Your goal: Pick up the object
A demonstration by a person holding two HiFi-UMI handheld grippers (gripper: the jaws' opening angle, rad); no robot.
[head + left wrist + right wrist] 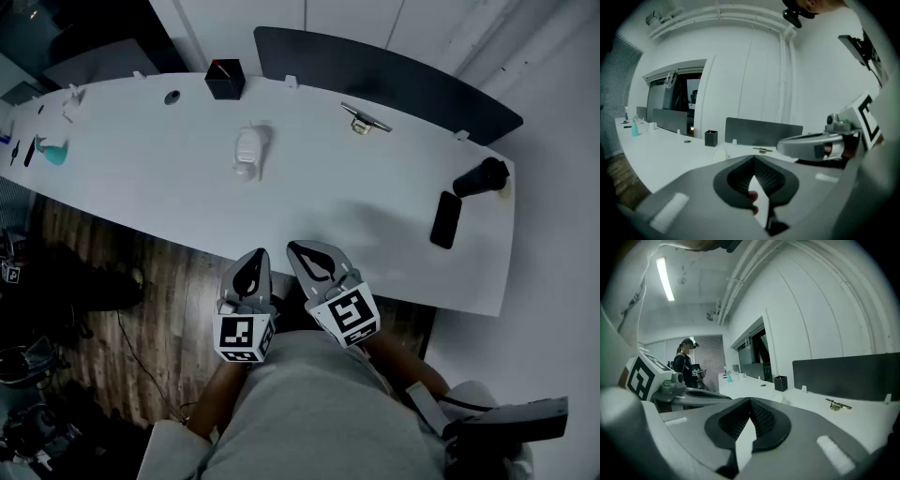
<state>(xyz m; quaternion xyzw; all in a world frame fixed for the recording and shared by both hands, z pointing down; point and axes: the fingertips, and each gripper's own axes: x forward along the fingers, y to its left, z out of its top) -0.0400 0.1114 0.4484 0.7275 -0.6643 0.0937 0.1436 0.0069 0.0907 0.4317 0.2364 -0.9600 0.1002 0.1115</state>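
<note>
Head view, tongs: left tongs [253, 264] and right tongs [309, 255] sit side by side close to the person's body, tips aimed at the worktop [356, 206], both short of its near edge.
Left tongs, state: in the left gripper view the ribbed pads meet at the tip [754, 176], drawn fully together with nothing between them.
Right tongs, state: in the right gripper view the pads likewise meet [751, 413], pressed together and empty.
Task's thing: the white object [250, 152] lies on the worktop straight ahead of the left tongs and a little left of the right tongs, well apart from both.
Open room: bare white worktop runs from the near edge up to the white object, and on either side of it.
Near edge: a long curved rim, with wooden floor [141, 272] below it on the left.
Far edge: a dark divider panel [394, 84] stands along it; a black square cup [225, 79] sits just beyond the white object.
Right side: a metal handle [365, 120] lies near the divider; a black phone [445, 218] and a dark cylinder [481, 176] on its side lie near the right end.
Left side: a teal item [54, 153] sits near the far left end.
Markings: black-and-white square patterns on each tongs' cube; other print is too small to tell.
</note>
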